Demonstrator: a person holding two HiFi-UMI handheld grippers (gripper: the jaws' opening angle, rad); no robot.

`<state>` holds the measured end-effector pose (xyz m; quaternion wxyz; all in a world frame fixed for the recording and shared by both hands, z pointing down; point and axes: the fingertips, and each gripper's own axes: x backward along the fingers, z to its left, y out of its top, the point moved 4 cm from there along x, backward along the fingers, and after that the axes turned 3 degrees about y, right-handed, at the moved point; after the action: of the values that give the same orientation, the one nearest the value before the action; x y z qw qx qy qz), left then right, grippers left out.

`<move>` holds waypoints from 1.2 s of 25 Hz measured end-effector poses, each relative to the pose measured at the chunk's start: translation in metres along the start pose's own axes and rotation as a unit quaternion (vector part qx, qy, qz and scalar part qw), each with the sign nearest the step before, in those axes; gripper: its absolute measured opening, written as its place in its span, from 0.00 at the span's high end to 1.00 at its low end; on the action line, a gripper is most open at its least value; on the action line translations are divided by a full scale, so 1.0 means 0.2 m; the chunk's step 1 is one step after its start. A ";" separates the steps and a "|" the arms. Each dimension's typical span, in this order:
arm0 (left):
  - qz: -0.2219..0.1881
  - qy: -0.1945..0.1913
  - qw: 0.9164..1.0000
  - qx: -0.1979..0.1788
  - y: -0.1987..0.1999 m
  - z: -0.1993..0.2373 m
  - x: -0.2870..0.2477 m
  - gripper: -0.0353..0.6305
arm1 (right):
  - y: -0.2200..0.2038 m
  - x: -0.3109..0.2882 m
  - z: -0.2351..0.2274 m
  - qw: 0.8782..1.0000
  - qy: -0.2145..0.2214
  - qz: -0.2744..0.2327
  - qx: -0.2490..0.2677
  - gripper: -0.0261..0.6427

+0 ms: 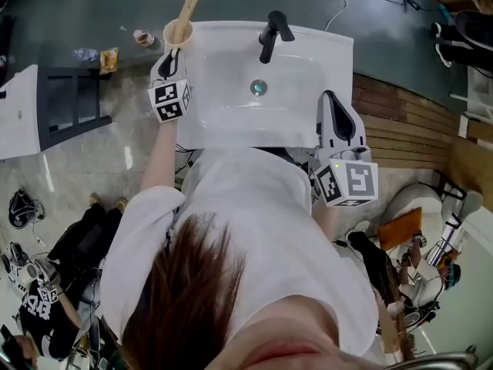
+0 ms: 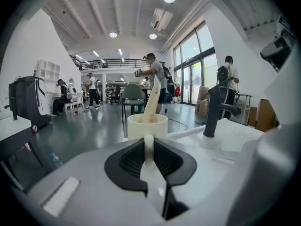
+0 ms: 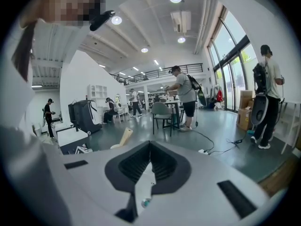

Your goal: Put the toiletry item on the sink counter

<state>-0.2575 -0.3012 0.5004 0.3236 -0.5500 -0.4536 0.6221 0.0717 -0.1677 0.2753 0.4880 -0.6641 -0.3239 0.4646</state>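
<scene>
Handling assessment: cream cylindrical cup (image 2: 147, 125) carrying upright wooden-handled tool (image 1: 189, 3) judged light, rigid, top-heavy. Left gripper (image 2: 148, 147) clamped cup's thin side handle, a sound hold. Right gripper (image 3: 149, 146) closed, empty.

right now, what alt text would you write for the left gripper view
The left hand-held gripper clamps the handle of a cream cup that holds a wooden utensil, at the corner of a white sink. A black tap stands to the right; behind is a bright hall with people.
</scene>
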 end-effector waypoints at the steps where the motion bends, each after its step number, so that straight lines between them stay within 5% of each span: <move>1: 0.003 0.000 1.000 -0.001 0.00 0.00 0.00 0.87 | 0.00 0.00 0.00 1.000 0.002 -0.001 0.001 0.94; 21: 0.067 -0.015 0.997 0.019 -0.02 0.01 -0.02 0.87 | 0.04 -0.01 0.05 1.000 0.008 -0.002 0.006 0.94; 30: 0.066 -0.015 0.997 0.025 0.02 -0.01 0.01 0.76 | 0.04 -0.02 0.03 1.000 0.020 -0.002 0.004 0.94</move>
<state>-0.2560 -0.3014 0.4955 0.2884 -0.5609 -0.4051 0.6619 0.0646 -0.1708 0.2686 0.4979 -0.6706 -0.3131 0.4520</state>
